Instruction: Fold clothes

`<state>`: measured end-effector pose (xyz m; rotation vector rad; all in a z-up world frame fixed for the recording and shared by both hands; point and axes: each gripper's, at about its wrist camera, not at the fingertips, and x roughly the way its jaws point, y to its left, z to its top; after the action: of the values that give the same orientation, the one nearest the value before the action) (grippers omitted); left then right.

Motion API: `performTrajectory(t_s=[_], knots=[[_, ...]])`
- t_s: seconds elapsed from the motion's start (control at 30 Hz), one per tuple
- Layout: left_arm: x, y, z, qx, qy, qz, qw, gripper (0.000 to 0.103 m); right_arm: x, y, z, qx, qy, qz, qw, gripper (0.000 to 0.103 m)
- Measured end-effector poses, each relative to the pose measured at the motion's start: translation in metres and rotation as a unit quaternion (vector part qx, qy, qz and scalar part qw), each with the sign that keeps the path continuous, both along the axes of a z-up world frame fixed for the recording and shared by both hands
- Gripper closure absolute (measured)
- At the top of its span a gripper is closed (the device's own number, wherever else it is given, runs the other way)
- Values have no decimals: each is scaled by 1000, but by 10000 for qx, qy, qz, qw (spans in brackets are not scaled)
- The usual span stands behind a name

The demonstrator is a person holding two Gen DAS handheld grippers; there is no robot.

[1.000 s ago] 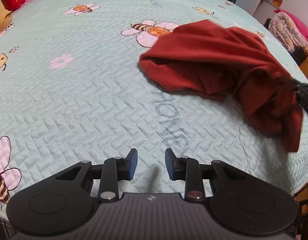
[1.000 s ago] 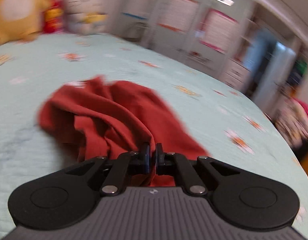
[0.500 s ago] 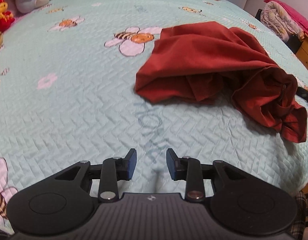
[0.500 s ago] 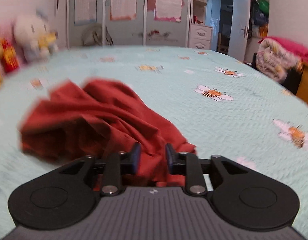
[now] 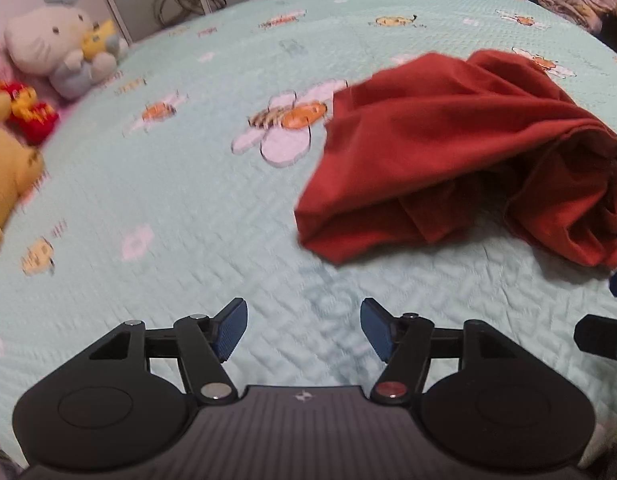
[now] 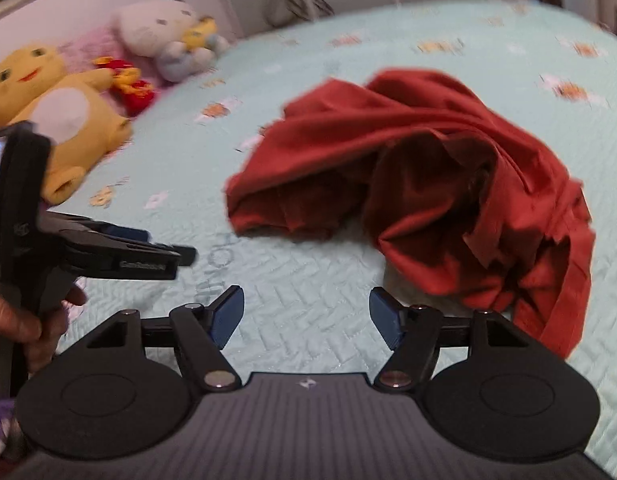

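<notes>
The surface is a bed (image 5: 180, 216) covered by a pale green quilted spread printed with bees and flowers. Plush toys (image 6: 68, 108) sit along its far edge at the upper left of both frames, and cabinet fronts close the background.

The task item, a red garment (image 5: 448, 152), lies on the bed in the right half of the left wrist frame and at centre right of the right wrist frame (image 6: 428, 184). It is bunched, not flat: a smooth upper panel drapes over darker inner layers, and a crumpled mass with a visible hem falls toward the lower right. No squared fold is visible. In this heaped state the garment presents no clear edge pair, so it probably needs spreading before any fold can be aligned.

Left gripper (image 5: 304, 330): jaws wide apart, blue pads facing each other over bare quilt. It holds nothing and touches nothing; the garment lies up and to the right of it, apart. The right wrist frame shows this same unit at the left edge, held in a hand (image 6: 24, 320).

Right gripper (image 6: 306, 316): jaws equally wide apart, empty. The garment's lower hem lies just to the right of its right finger; contact cannot be determined. Both units appear held low over the bed in front of the garment.
</notes>
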<state>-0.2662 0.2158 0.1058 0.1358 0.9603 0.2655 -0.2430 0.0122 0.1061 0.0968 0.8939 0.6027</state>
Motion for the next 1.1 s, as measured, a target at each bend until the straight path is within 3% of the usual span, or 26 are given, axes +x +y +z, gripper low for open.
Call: performTrajectory(t_s=[0.13, 0.27, 0.47, 1.1], knots=[[15, -15, 12, 182, -80, 14, 9998, 28, 14, -7, 8, -260, 237, -547, 9979, 32], [30, -37, 21, 241, -73, -134, 9996, 27, 19, -21, 15, -321, 179, -986, 9945, 21], [43, -68, 28, 99, -19, -472, 9988, 26, 31, -30, 25, -845, 76, -1424, 9862, 21], [63, -105, 21, 167, 327, -646, 9972, 25, 43, -55, 15, -683, 303, -1679, 9830, 21]])
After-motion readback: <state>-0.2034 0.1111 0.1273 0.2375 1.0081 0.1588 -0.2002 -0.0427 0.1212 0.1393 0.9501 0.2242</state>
